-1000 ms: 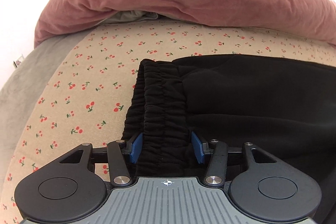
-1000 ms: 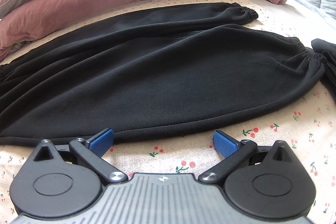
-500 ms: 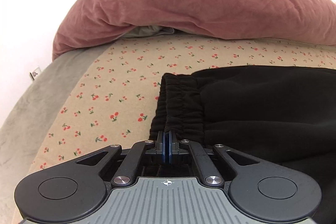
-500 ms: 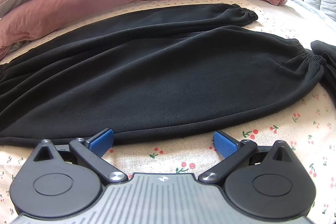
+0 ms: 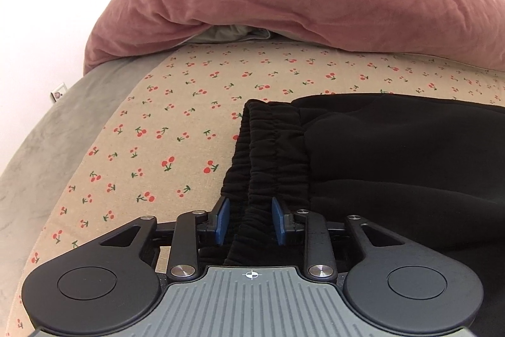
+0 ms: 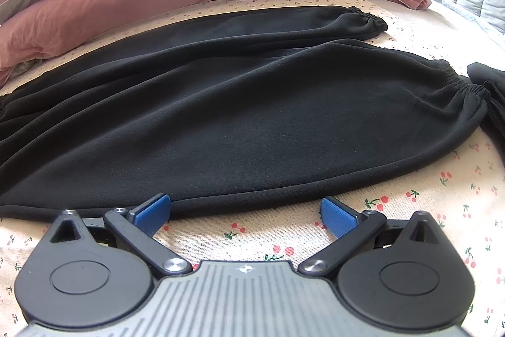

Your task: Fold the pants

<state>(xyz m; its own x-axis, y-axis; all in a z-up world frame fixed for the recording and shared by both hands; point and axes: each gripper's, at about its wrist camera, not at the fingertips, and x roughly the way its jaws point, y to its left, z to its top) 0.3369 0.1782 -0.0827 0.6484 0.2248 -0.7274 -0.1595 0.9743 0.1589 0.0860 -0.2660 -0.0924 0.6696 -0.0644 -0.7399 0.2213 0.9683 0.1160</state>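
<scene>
**Waistband sits between my left jaws; the pants run off to the right**

The black pants [image 6: 240, 103] lie flat on the cherry-print bedsheet [image 5: 164, 147], long axis running left to right across both views: the elastic waistband [image 5: 271, 153] at my left, the cuffed leg ends [image 6: 467, 90] far to my right. My left gripper [image 5: 249, 221] is the nearer tool: it points down at a slant onto the near corner of the waistband. Its jaws have just been opening and now stand part-way apart, with the gathered fabric between the blue pads but not visibly pinched. My right gripper [image 6: 246, 210] hovers wide open, holding nothing, just short of the near leg's hem edge. I judge the waistband corner needs regripping first.
</scene>
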